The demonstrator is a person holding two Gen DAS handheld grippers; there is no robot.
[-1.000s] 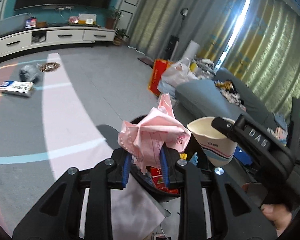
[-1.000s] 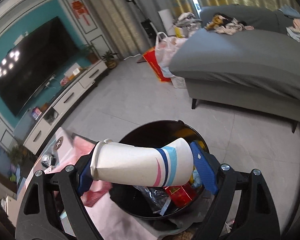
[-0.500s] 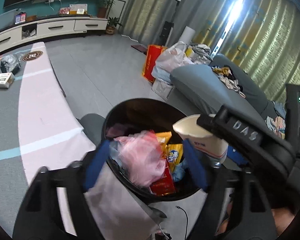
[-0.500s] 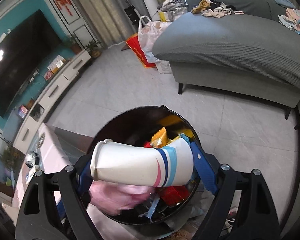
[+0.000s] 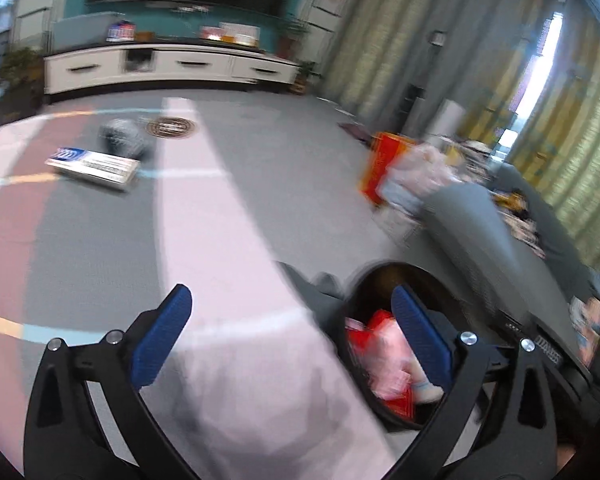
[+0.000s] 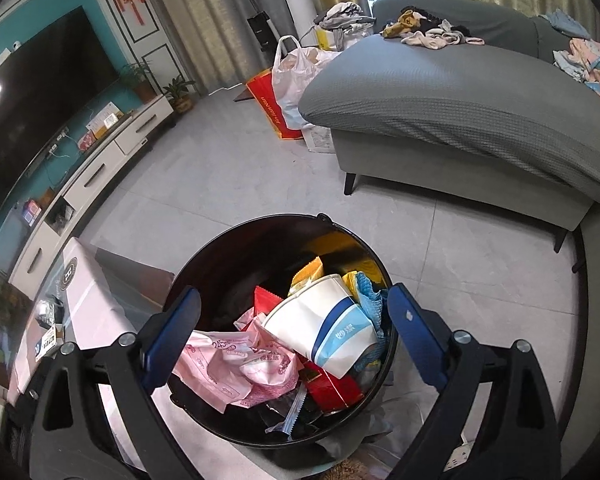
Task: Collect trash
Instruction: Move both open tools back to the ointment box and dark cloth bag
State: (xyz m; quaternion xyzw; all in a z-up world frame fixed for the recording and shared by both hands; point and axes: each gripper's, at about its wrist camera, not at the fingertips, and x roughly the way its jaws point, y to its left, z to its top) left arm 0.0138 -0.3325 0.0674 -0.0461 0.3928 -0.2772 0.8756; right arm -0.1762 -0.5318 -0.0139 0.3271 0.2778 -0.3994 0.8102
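Now, left wrist view, heavily blurred: left gripper (image 5: 288,304) jaws spread wide, just been opening, nothing between the pads, only the pale pink-and-grey desk (image 5: 228,240) surface below them. On the desk at about 10 o'clock of the gripper lie a flat white-and-blue box (image 5: 94,165) and, just behind it, a dark crumpled bag (image 5: 122,140); a round brown coaster (image 5: 172,127) sits beside the bag. At 3 o'clock of the gripper, partly behind its right finger (image 5: 420,340), the black trash bin (image 5: 384,276) holds red and pink wrappers. Right wrist view, sharp: right gripper (image 6: 292,320) jaws also wide, just been opening further, pads touching nothing, hovering straight over the same trash bin (image 6: 220,248). Inside the bin, at 7 o'clock, the crumpled pink wrapper (image 6: 228,364) lies on the heap; to its right the white paper cup (image 6: 320,324) with blue bands lies tilted on its side on top of the trash, free of both fingers. A red packet (image 6: 332,388) lies under the cup, a yellow snack bag (image 6: 312,270) at 12 o'clock of it, a blue crumpled scrap (image 6: 370,296) at 2 o'clock. Beyond the bin, the grey sofa (image 6: 460,112) at upper right, with a white plastic bag (image 6: 296,72) and a red bag (image 6: 272,108) at its end.
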